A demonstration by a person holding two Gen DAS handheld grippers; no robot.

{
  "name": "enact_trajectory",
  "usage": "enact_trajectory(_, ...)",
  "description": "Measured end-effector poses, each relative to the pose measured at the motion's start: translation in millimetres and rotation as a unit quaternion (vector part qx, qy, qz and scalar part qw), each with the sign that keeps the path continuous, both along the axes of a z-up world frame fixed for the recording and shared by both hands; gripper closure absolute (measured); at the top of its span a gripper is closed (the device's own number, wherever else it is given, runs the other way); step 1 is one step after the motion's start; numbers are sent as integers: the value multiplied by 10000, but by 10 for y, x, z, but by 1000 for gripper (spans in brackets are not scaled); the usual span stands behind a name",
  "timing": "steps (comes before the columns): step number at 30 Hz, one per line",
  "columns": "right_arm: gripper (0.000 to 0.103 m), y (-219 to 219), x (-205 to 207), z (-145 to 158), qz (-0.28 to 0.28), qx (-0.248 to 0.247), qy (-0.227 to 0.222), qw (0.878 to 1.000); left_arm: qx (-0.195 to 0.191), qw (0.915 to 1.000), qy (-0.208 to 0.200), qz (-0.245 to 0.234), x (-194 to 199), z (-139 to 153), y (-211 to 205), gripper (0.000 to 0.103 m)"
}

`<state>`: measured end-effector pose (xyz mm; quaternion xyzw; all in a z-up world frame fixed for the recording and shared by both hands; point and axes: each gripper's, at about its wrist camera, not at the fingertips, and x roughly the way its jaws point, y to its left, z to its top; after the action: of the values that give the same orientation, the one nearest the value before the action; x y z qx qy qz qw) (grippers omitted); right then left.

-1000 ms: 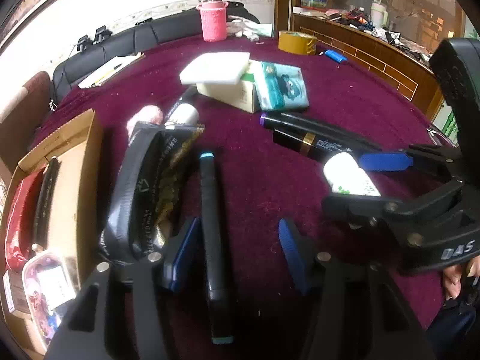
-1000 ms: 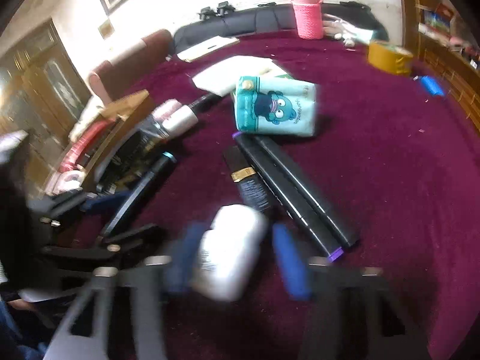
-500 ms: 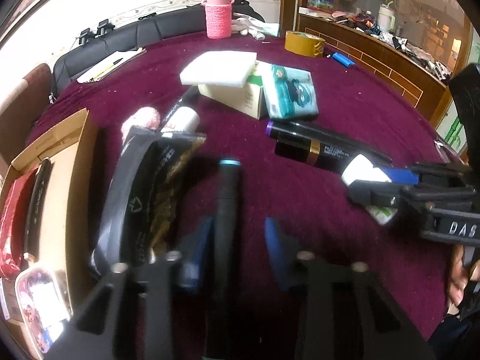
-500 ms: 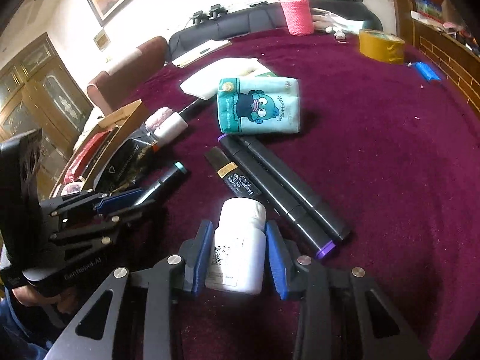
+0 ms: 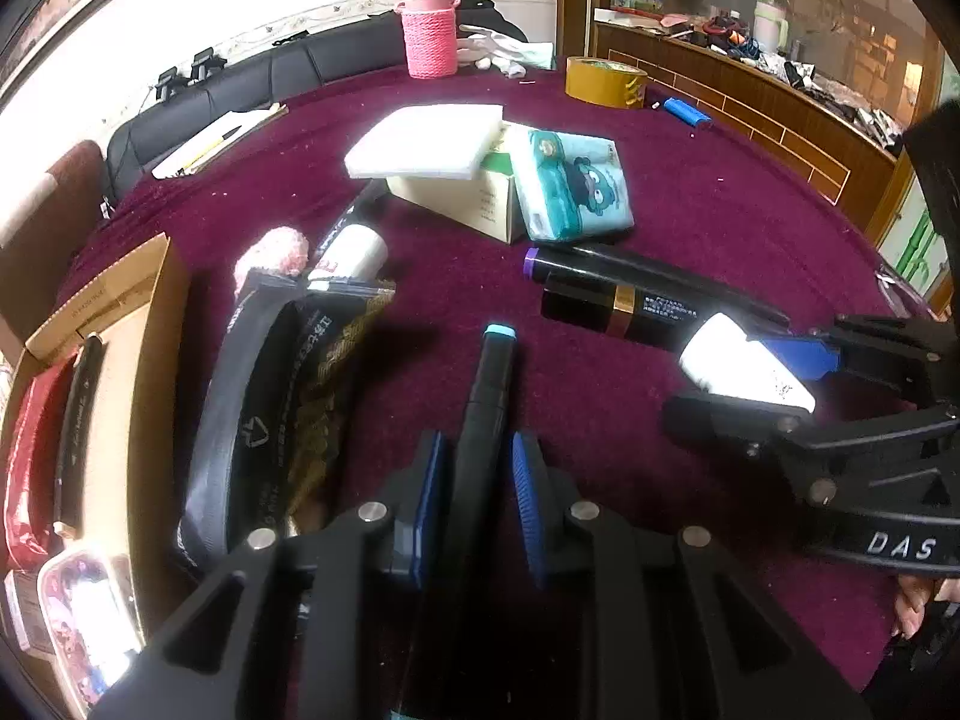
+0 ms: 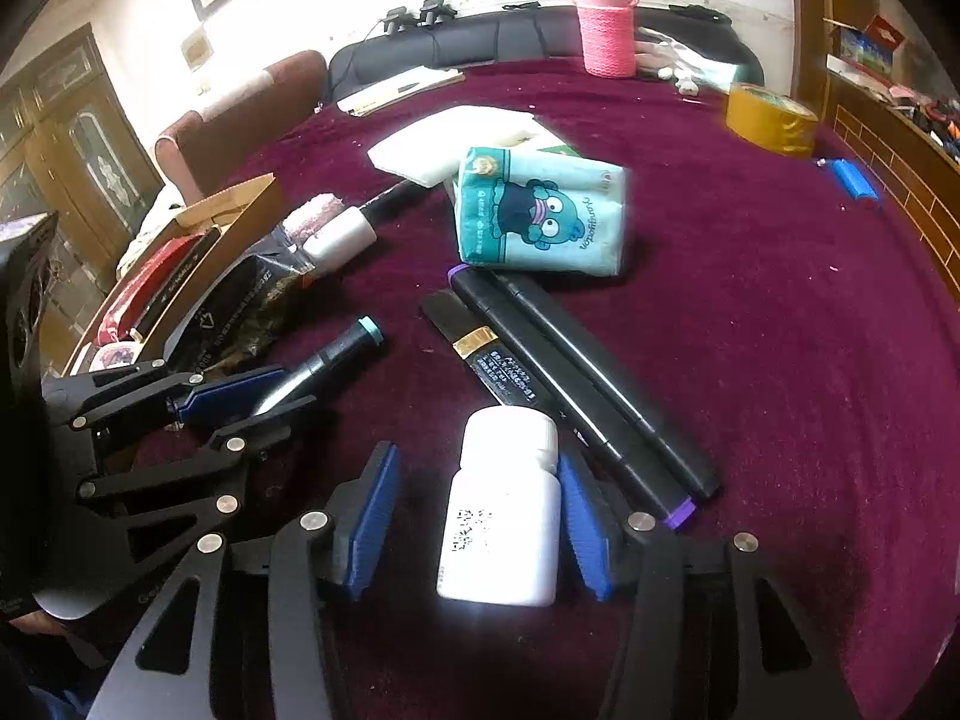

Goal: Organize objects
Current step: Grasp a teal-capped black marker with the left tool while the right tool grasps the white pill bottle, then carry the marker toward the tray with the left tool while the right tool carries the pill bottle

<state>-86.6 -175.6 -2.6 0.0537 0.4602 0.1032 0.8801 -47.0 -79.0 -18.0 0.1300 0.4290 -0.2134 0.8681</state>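
The left fingers (image 5: pixel 480 480) have just been closing and now pinch the black marker (image 5: pixel 489 396) with the teal cap, which lies on the counter (image 6: pixel 780 300) pointing away from them. The right fingers (image 6: pixel 477 510) have just been opening and stand spread around the white bottle (image 6: pixel 501 516): the right pad touches its shoulder, the left pad (image 6: pixel 372 510) is clear of it. The bottle lies on its side on the maroon cloth. Just beside it, on the right, lie two more black markers (image 6: pixel 576 384) with purple ends and a black tube (image 6: pixel 480 354) with a gold band. Beyond them a teal tissue pack (image 6: pixel 540 210) leans on a small box (image 5: pixel 474 204). Left of the teal-capped marker sits a black pouch (image 5: pixel 276 396), then a cardboard box (image 5: pixel 126 360) at the counter's edge.
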Motion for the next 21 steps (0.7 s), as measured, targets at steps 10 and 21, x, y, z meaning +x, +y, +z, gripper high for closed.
enact_trajectory(10, 66, -86, -53, 34, -84, 326, -187, 9993, -148, 9999, 24, -48, -27, 11, 2, 88)
enact_trajectory(21, 66, -112, -55, 24, -45, 480, -195, 9986, -376, 9992, 98, 3, -32, 51, 65, 88)
